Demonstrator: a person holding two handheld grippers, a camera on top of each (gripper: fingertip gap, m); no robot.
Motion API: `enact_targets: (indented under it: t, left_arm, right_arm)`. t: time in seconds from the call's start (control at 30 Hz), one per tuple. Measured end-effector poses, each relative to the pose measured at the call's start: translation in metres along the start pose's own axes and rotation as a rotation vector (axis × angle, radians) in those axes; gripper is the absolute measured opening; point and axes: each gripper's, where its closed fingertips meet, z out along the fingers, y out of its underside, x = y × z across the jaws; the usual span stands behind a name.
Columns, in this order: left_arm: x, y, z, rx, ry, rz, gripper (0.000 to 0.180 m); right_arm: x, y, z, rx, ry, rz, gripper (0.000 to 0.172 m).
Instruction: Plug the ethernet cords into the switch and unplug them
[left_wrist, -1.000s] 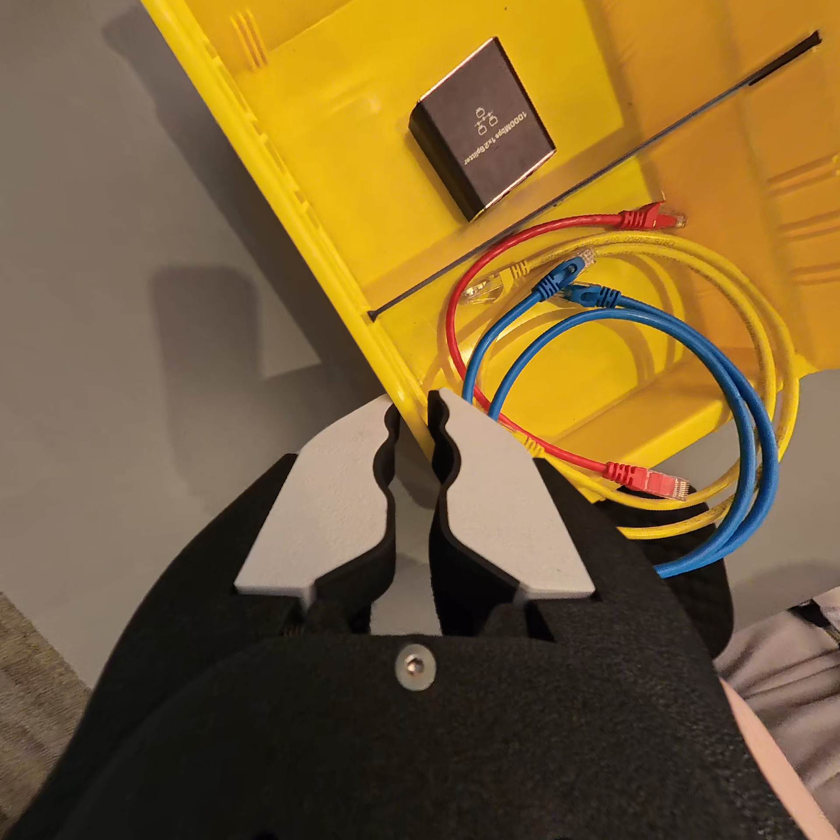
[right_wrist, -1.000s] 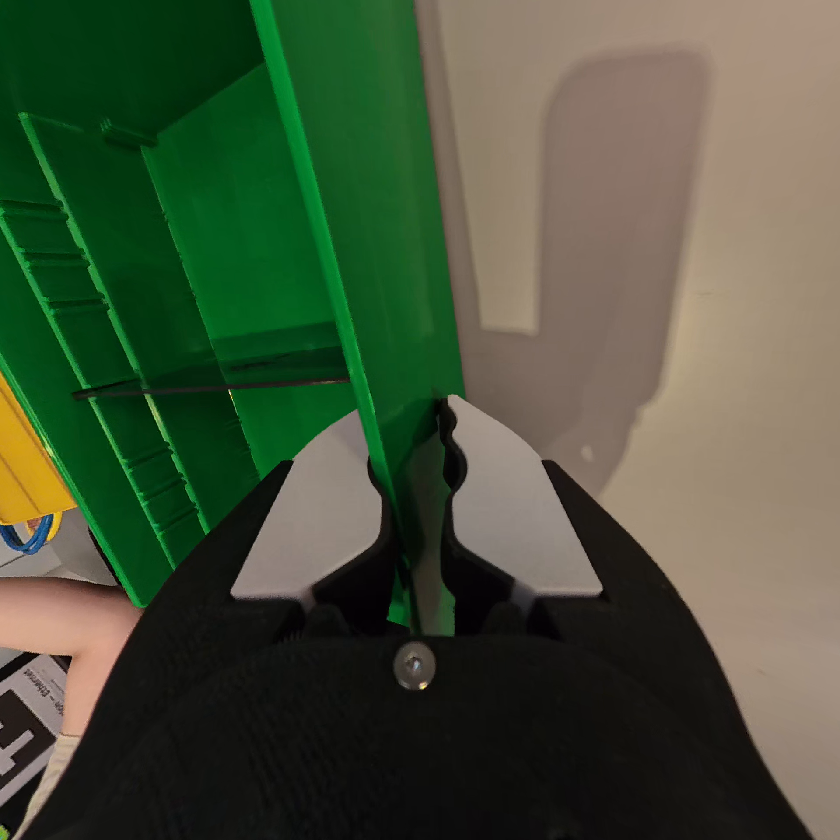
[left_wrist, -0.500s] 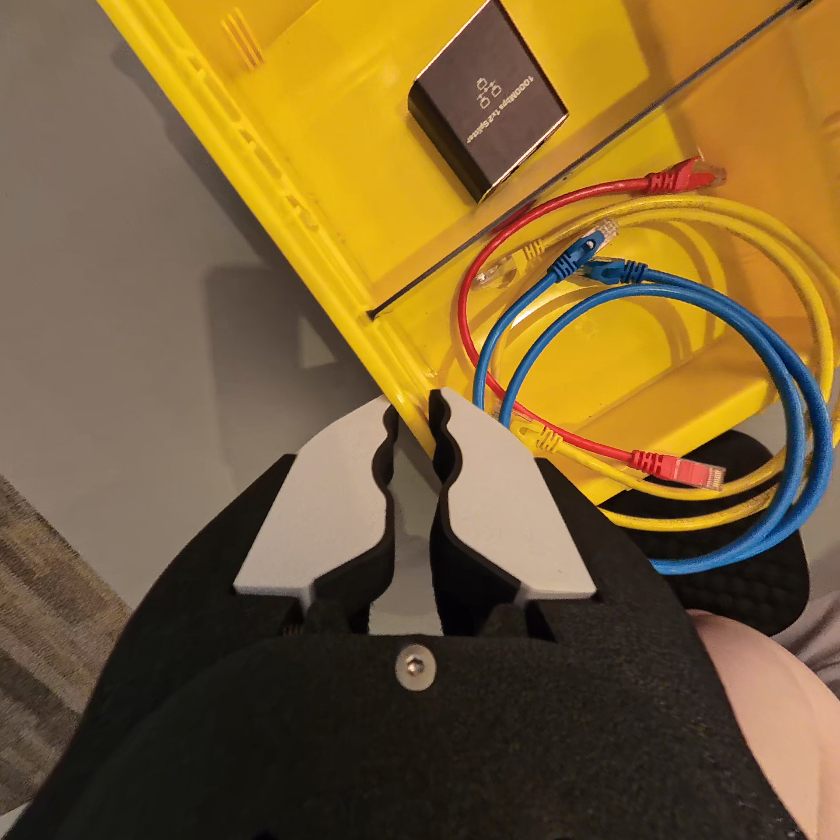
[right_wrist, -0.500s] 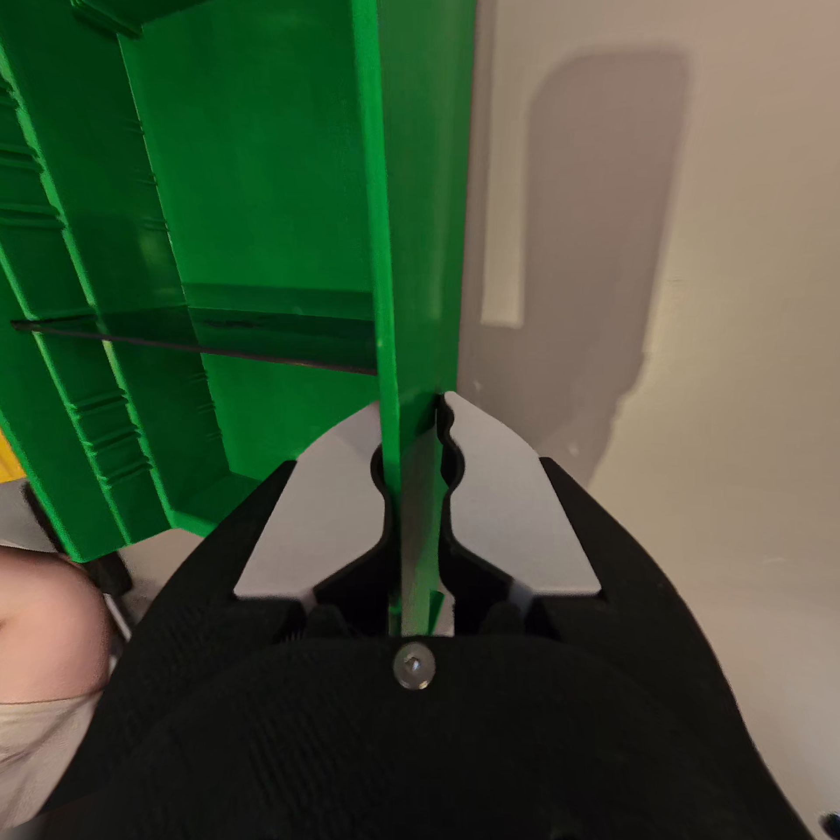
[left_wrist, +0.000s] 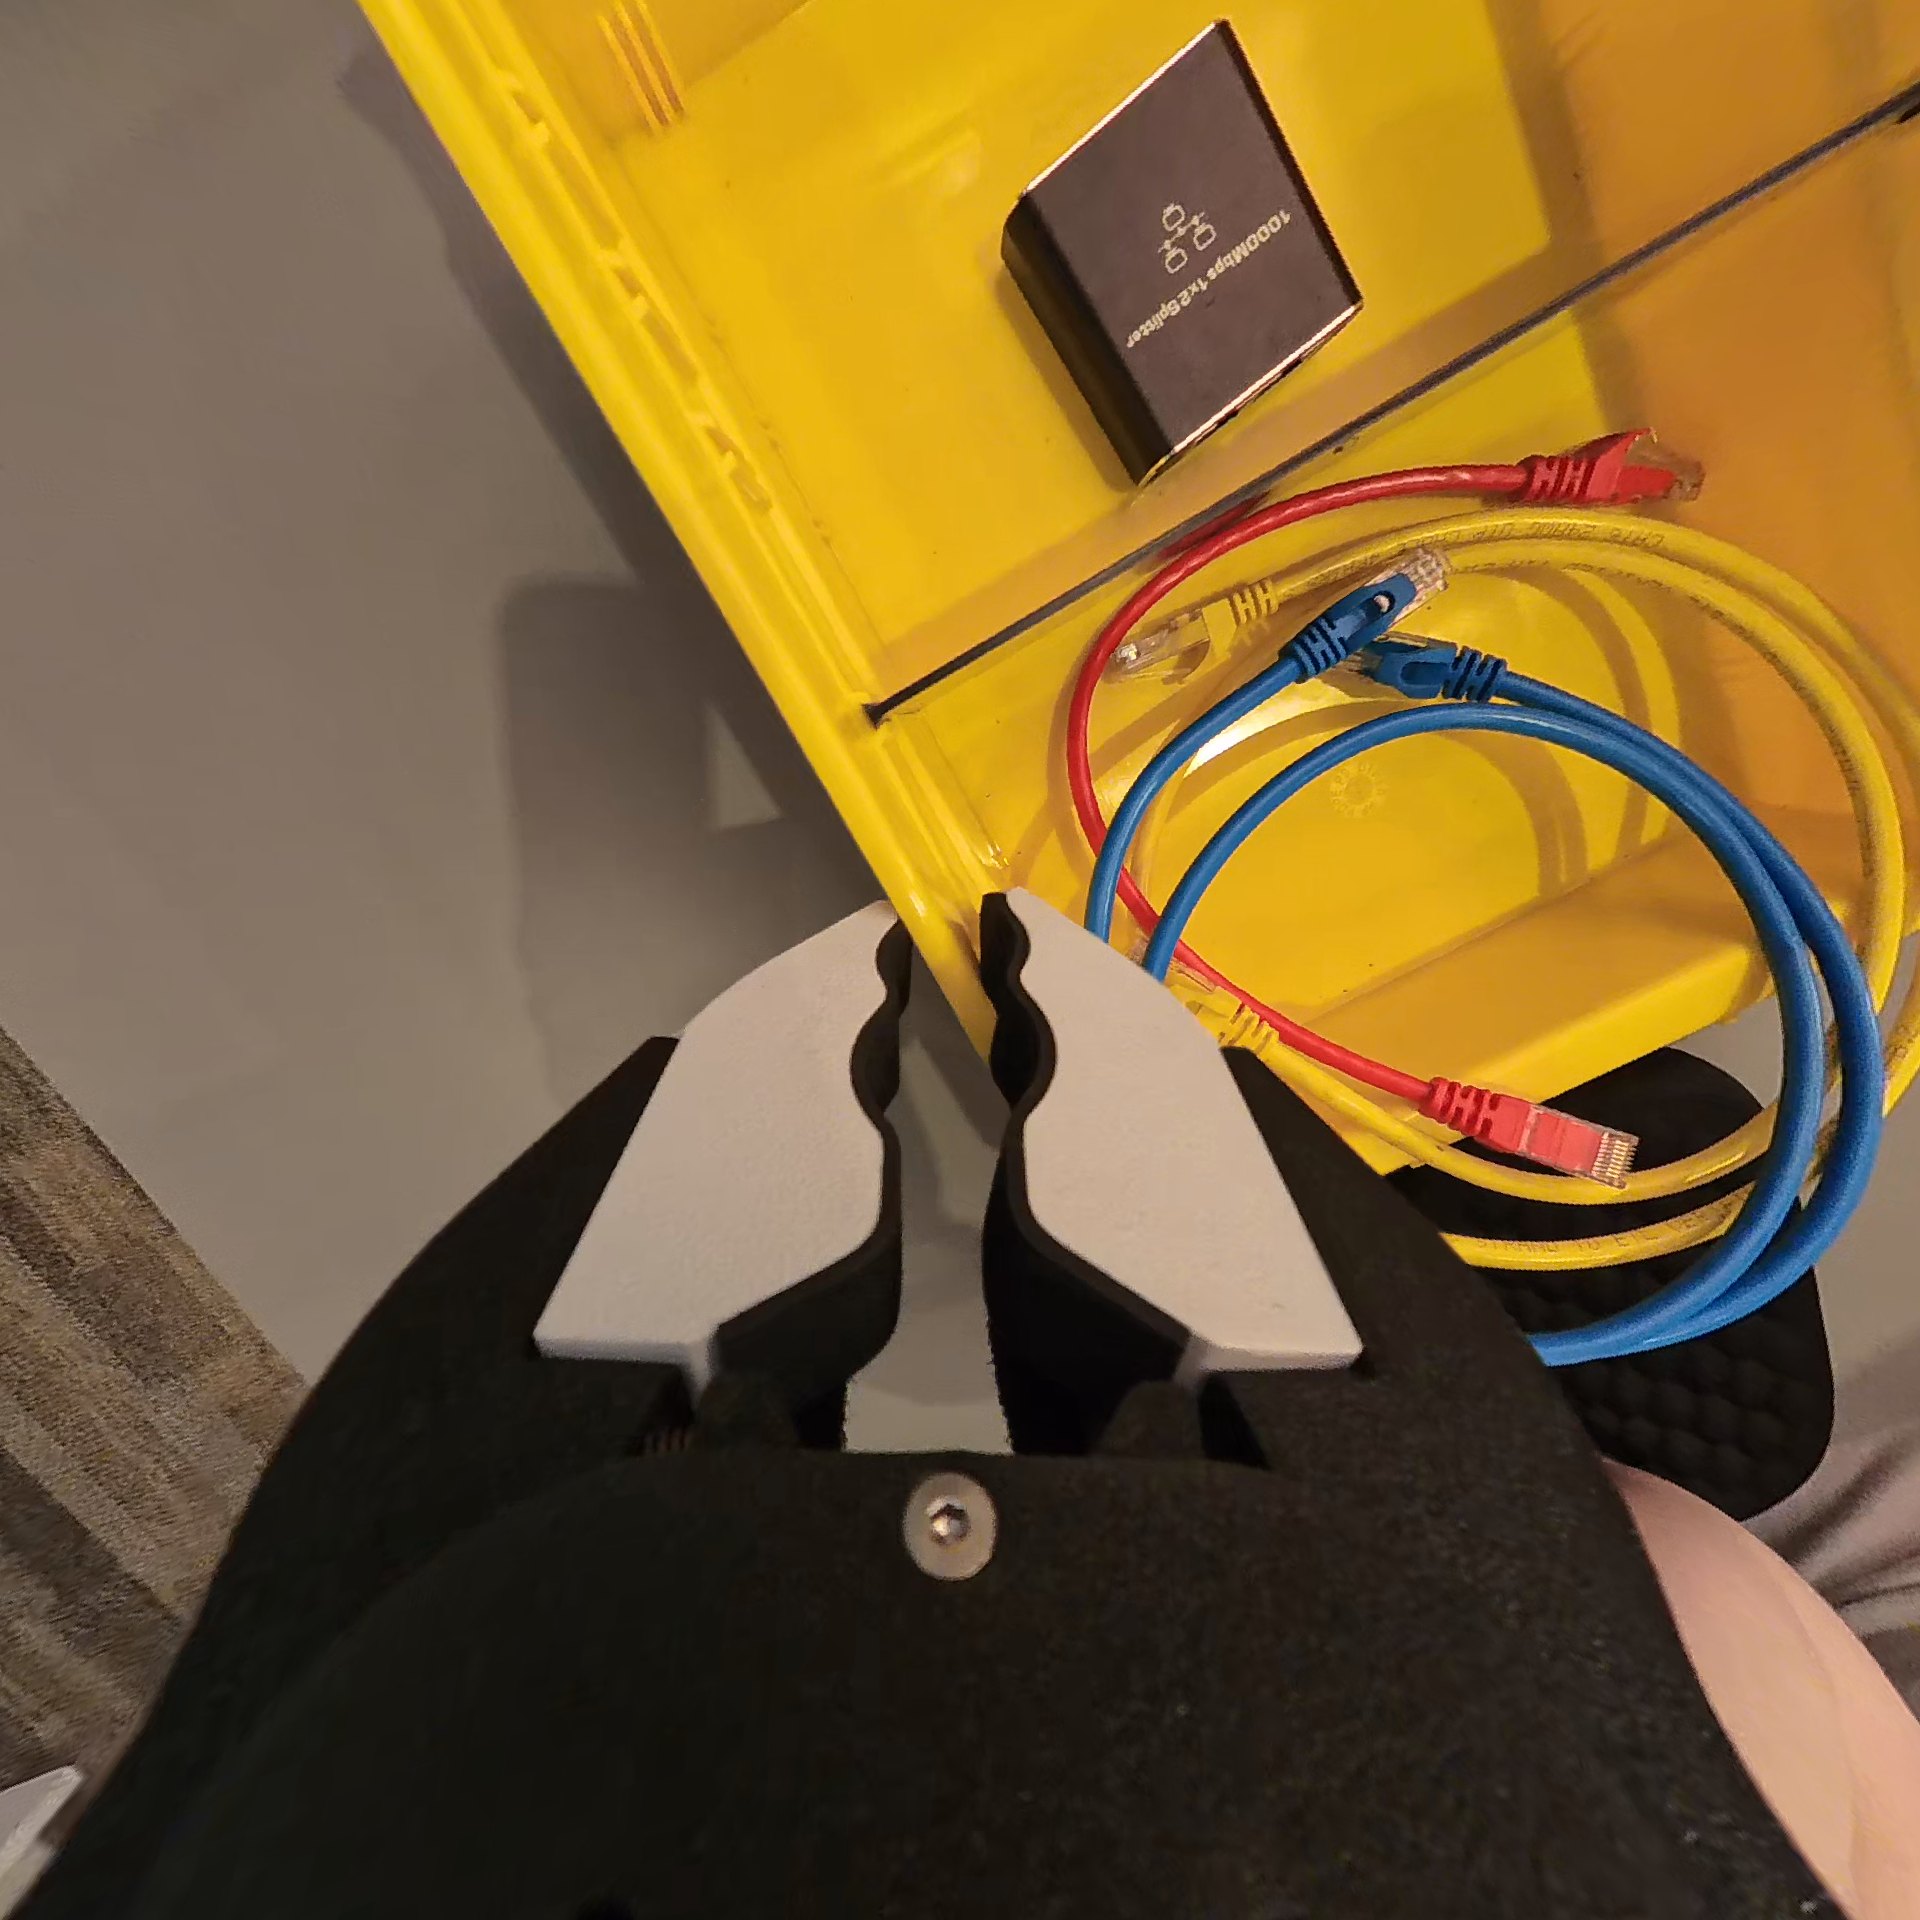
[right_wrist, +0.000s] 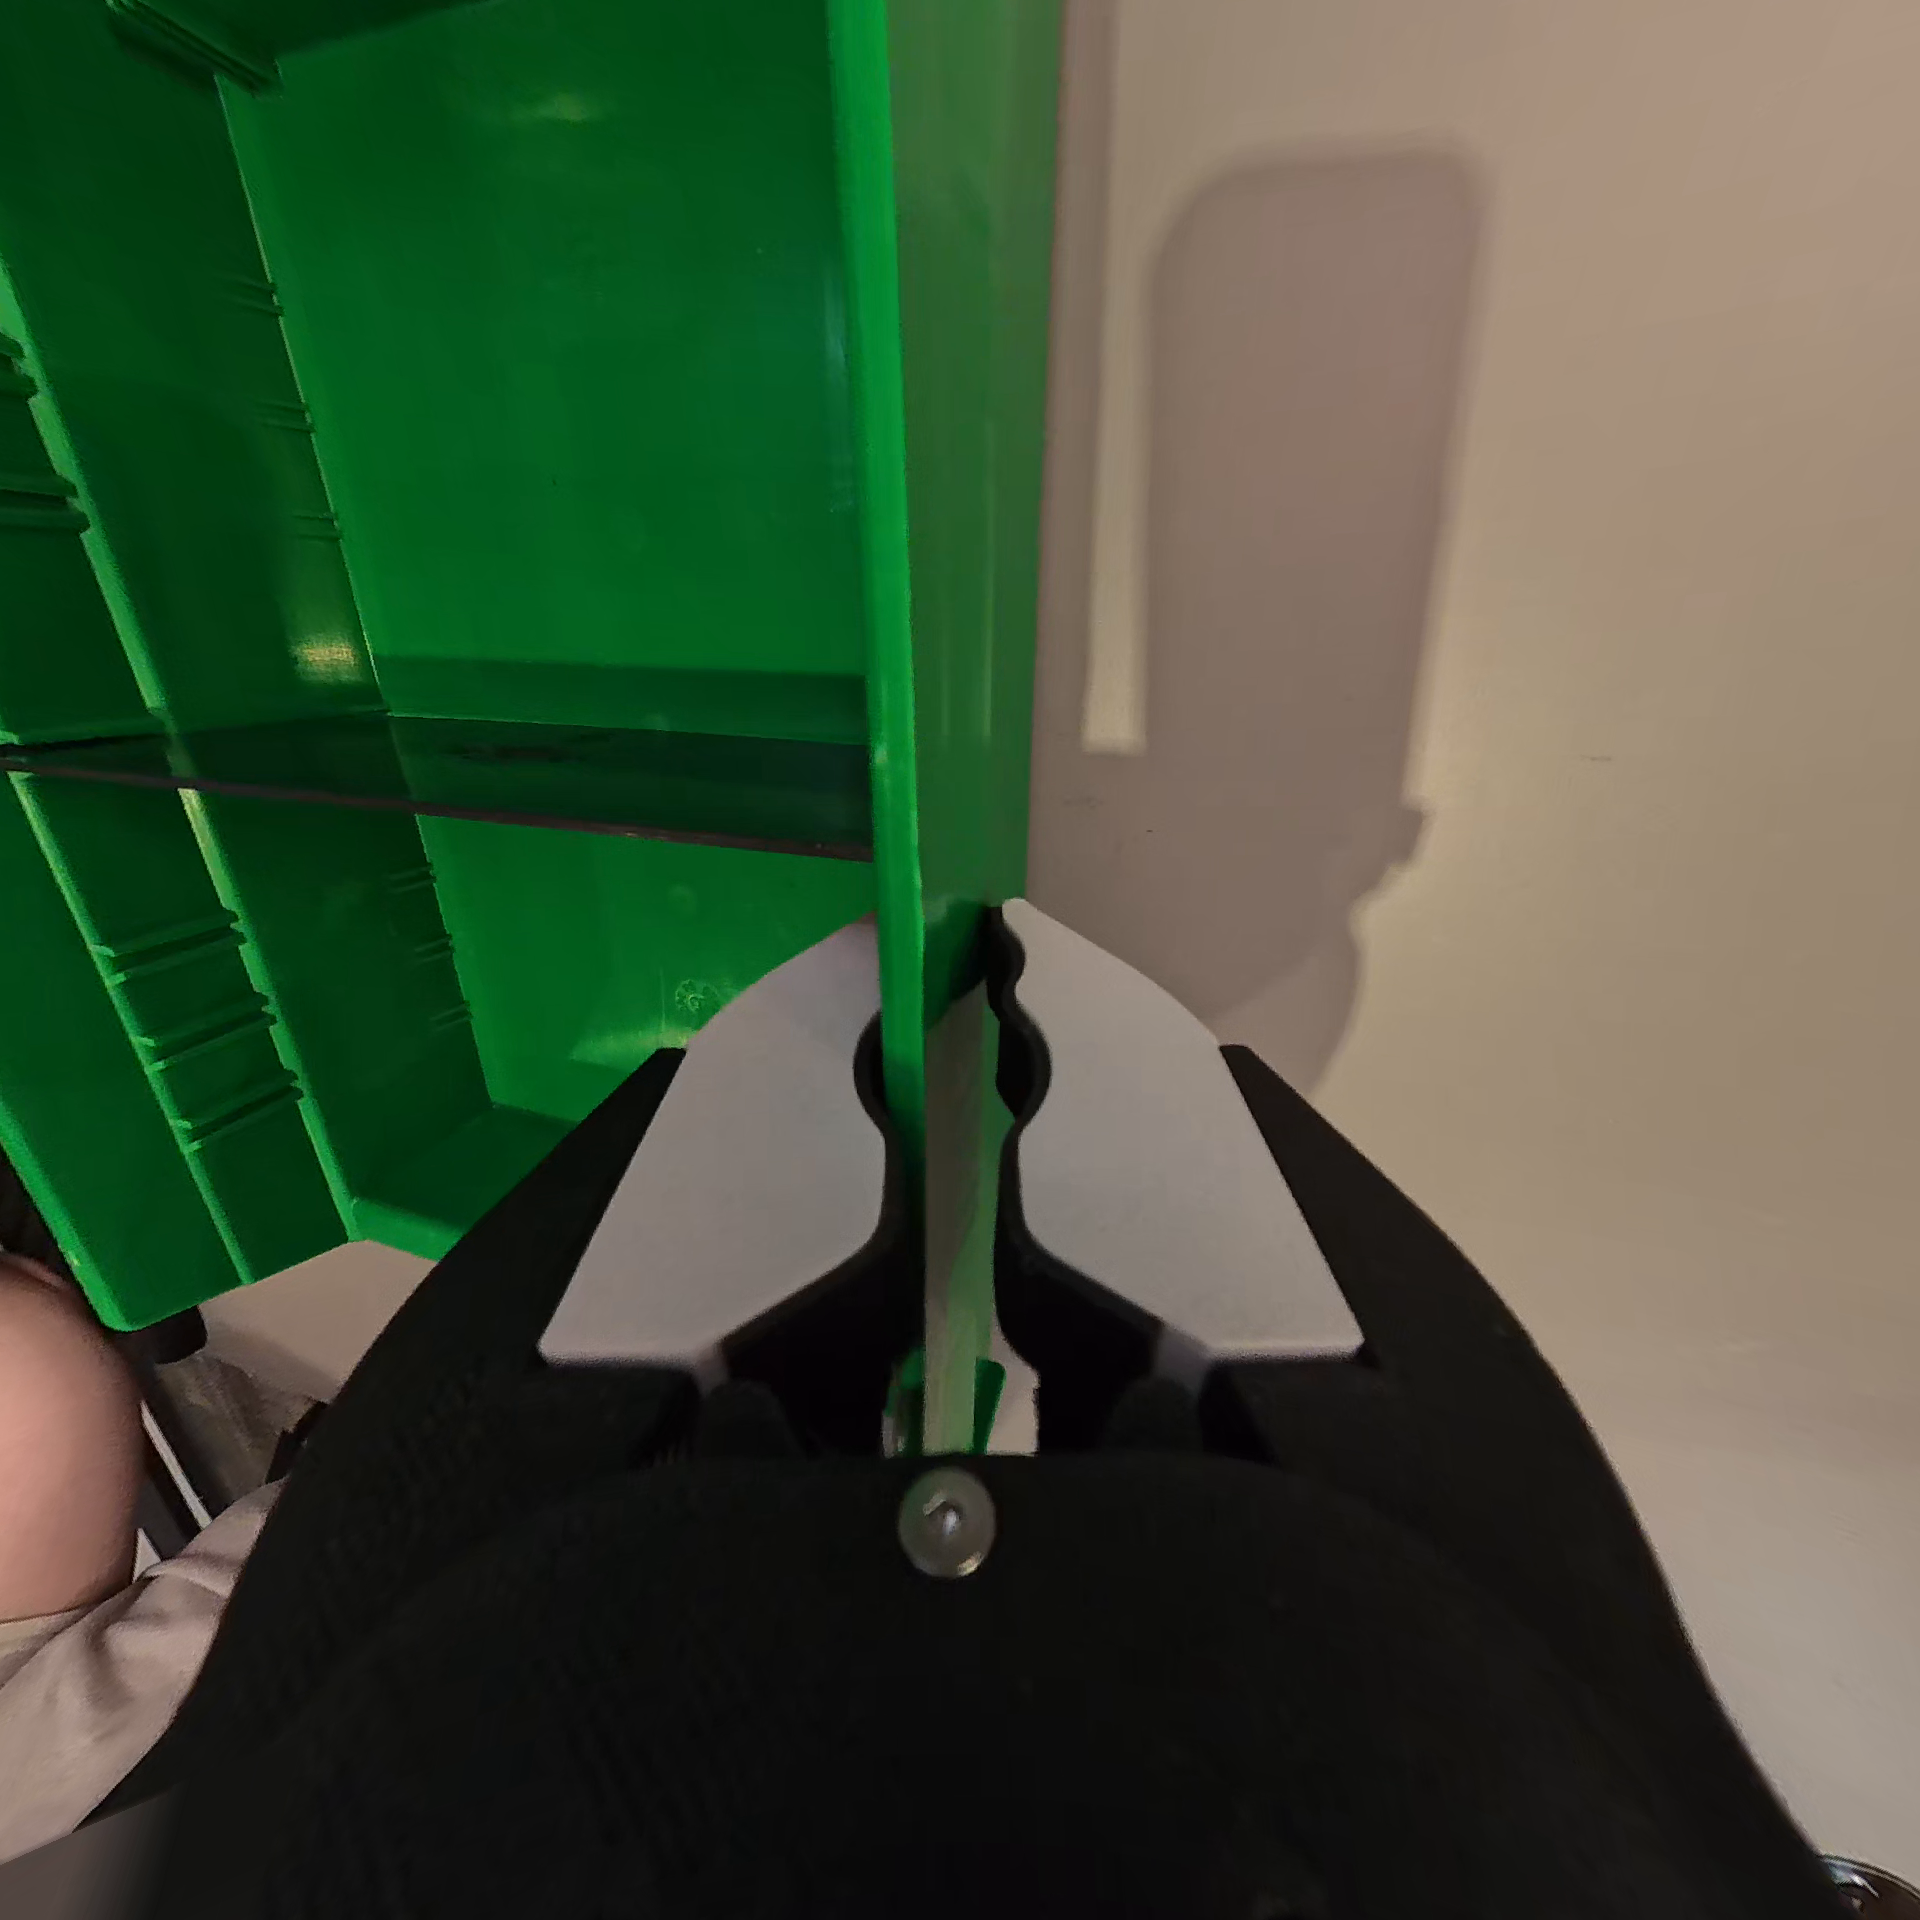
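In the left wrist view my left gripper (left_wrist: 943, 914) is shut on the near side wall of a yellow bin (left_wrist: 831, 582) and holds it off the surface. The bin holds a small black switch box (left_wrist: 1179, 312) and, past a thin black divider, loose red (left_wrist: 1101, 748), blue (left_wrist: 1621, 748) and yellow (left_wrist: 1766, 582) ethernet cords; the blue and yellow loops hang over the near wall. In the right wrist view my right gripper (right_wrist: 940, 920) is shut on the right side wall of a green bin (right_wrist: 582, 436), which looks bare inside.
A pale wall or surface with shadows (right_wrist: 1455, 623) lies right of the green bin. A grey surface (left_wrist: 260, 520) lies left of the yellow bin, carpet (left_wrist: 94, 1247) at the lower left. A person's arm (right_wrist: 52, 1423) and a black chair part (left_wrist: 1714, 1351) show at the edges. Some 65 centimetres of space lies between my two pairs of fingers.
My right gripper's pads closed onto the green bin's wall, and the bin swung to stand more upright in view. The yellow bin shifted and tilted in view, still in my left gripper.
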Motion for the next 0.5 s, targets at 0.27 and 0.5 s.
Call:
enact_targets:
  t: [0.27, 0.5]
  left_arm:
    - [-0.015, -0.035, -0.049, 0.209, -0.316, 0.005, 0.036]
    - [0.011, -0.084, -0.106, 0.311, -0.806, 0.242, 0.064]
  right_arm:
    - [-0.005, -0.004, -0.010, 0.037, 0.003, -0.019, 0.030]
    - [-0.014, -0.018, -0.048, 0.193, 0.093, -0.027, 0.034]
